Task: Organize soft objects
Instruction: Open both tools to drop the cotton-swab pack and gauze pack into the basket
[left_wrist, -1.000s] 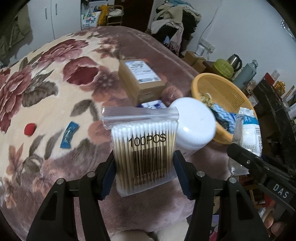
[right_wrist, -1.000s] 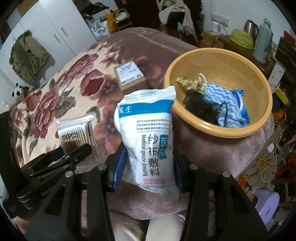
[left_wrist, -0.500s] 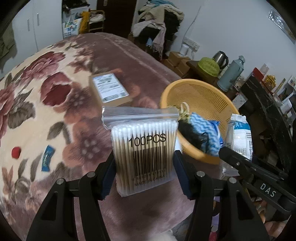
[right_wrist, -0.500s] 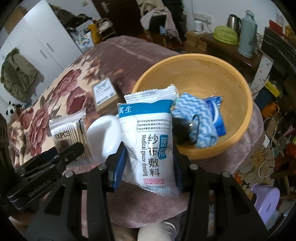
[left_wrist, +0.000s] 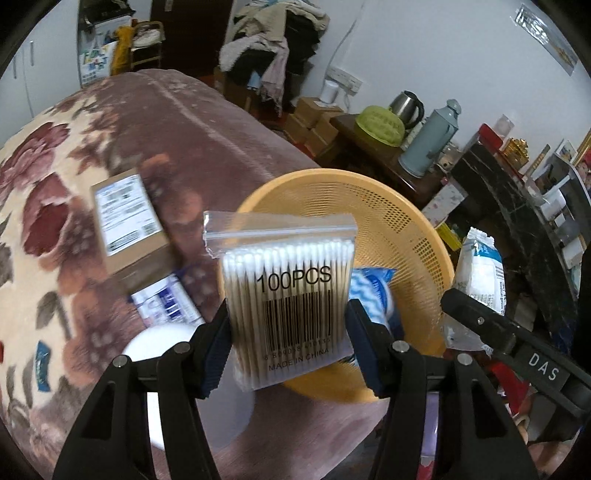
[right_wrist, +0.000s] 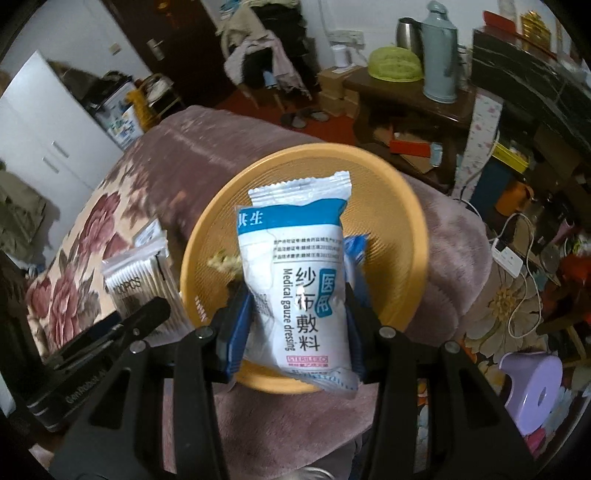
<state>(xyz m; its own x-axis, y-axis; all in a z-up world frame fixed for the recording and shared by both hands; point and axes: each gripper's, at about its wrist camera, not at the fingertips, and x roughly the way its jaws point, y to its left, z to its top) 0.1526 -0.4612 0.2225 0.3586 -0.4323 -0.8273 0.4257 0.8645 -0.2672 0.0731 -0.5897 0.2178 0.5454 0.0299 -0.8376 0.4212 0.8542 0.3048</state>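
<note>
My left gripper (left_wrist: 288, 347) is shut on a clear bag of cotton swabs (left_wrist: 284, 288) marked 100PCS, held upright over the near left rim of the orange basket (left_wrist: 413, 236). My right gripper (right_wrist: 297, 332) is shut on a white and blue medical gauze pack (right_wrist: 299, 280), held upright above the orange basket (right_wrist: 399, 251). In the right wrist view the cotton swab bag (right_wrist: 142, 284) shows at the left. In the left wrist view the gauze pack (left_wrist: 480, 269) shows at the right. A blue and white cloth (left_wrist: 371, 291) lies in the basket, mostly hidden.
The basket sits at the edge of a floral blanket (left_wrist: 44, 206). A cardboard box (left_wrist: 129, 229), a blue and white packet (left_wrist: 166, 302) and a round white lid (left_wrist: 162, 339) lie left of it. A purple stool (right_wrist: 532, 387) and a cluttered table (right_wrist: 406, 96) stand beyond.
Both grippers have moved right across the bed with their packs; the basket now lies directly behind and under them. The box and white lid have slid to the left of the view.
</note>
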